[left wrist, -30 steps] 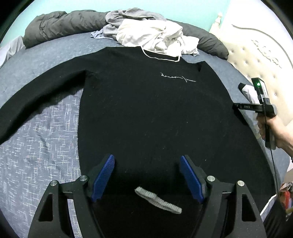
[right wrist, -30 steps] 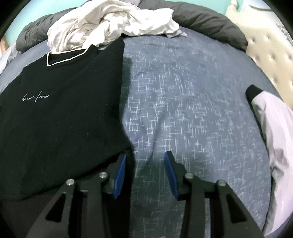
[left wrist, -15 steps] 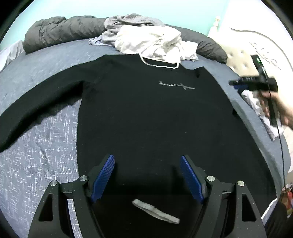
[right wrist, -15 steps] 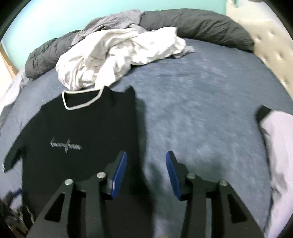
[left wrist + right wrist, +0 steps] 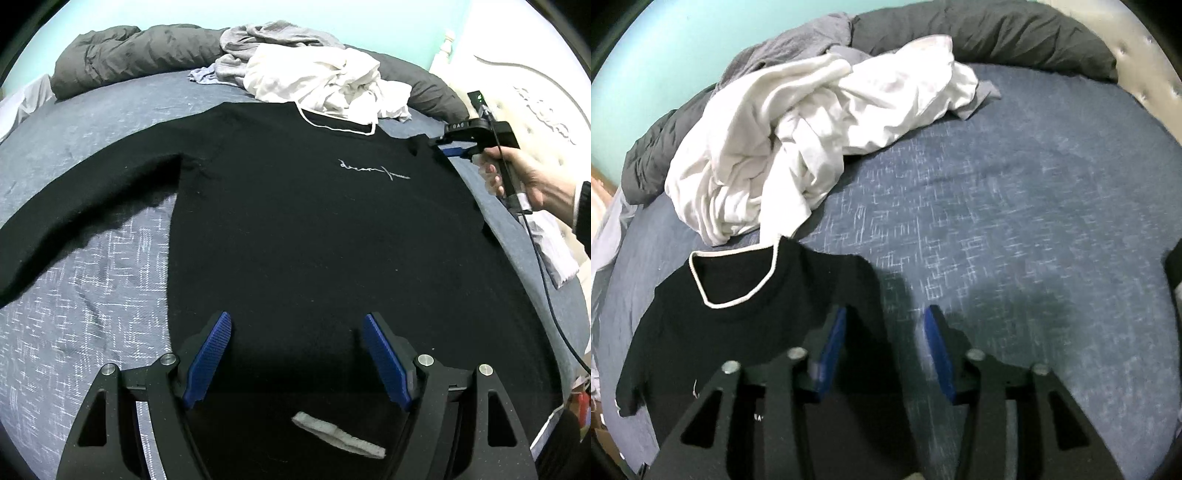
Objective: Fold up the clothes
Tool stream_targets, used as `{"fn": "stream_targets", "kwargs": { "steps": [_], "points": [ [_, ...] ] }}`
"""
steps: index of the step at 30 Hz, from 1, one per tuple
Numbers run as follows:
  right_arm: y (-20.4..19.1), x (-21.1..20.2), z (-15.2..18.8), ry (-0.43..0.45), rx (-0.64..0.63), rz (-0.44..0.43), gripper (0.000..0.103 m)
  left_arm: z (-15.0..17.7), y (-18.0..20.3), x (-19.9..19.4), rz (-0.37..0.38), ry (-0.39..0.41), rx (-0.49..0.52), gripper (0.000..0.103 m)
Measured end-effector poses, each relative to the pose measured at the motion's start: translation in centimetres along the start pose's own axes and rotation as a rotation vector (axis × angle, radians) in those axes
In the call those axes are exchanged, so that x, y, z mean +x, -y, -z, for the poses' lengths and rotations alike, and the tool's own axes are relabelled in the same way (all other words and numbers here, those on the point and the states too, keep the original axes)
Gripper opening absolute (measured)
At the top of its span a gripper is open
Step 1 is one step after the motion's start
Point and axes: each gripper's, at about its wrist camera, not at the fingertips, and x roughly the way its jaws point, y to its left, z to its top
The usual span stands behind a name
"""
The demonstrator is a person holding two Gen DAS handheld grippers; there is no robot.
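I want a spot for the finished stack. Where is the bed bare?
Bare blue sheet lies right of the black sweatshirt, below the dark grey duvet. A smaller patch sits under its outstretched sleeve. The crumpled white pile crowds the collar.

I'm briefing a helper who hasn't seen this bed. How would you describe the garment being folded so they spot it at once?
On the blue bed, look in front of the crumpled white clothes heaped by the grey duvet. The black sweater lies spread flat there, one sleeve stretched out sideways. It alone is black and laid flat, with a white-trimmed collar and small white script on the chest.
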Motion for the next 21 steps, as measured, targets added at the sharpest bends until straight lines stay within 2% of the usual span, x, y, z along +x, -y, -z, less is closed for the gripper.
{"fn": "stream_targets", "kwargs": {
  "steps": [2, 5, 15, 17, 21],
  "points": [
    [-0.1, 0.6, 0.0, -0.004, -0.021, 0.019, 0.007, 0.1, -0.1, 0.0, 0.006, -0.003, -0.005, 0.078],
    [0.1, 0.6, 0.0, 0.029, -0.029, 0.048, 0.004, 0.1, 0.2, 0.1, 0.010, -0.003, 0.004, 0.078],
    [2.1, 1.9, -0.1, 0.040, -0.007, 0.108, 0.002, 0.3, 0.6, 0.6, 0.006, -0.015, 0.016, 0.078],
    [2.1, 2.0, -0.2, 0.029, -0.016, 0.096, 0.002, 0.4, 0.7, 0.7, 0.004, -0.017, 0.018, 0.078],
    [2.1, 0.3, -0.4, 0.103, -0.006, 0.125, 0.003, 0.4, 0.7, 0.6, 0.011, -0.016, 0.015, 0.078]
  ]
}}
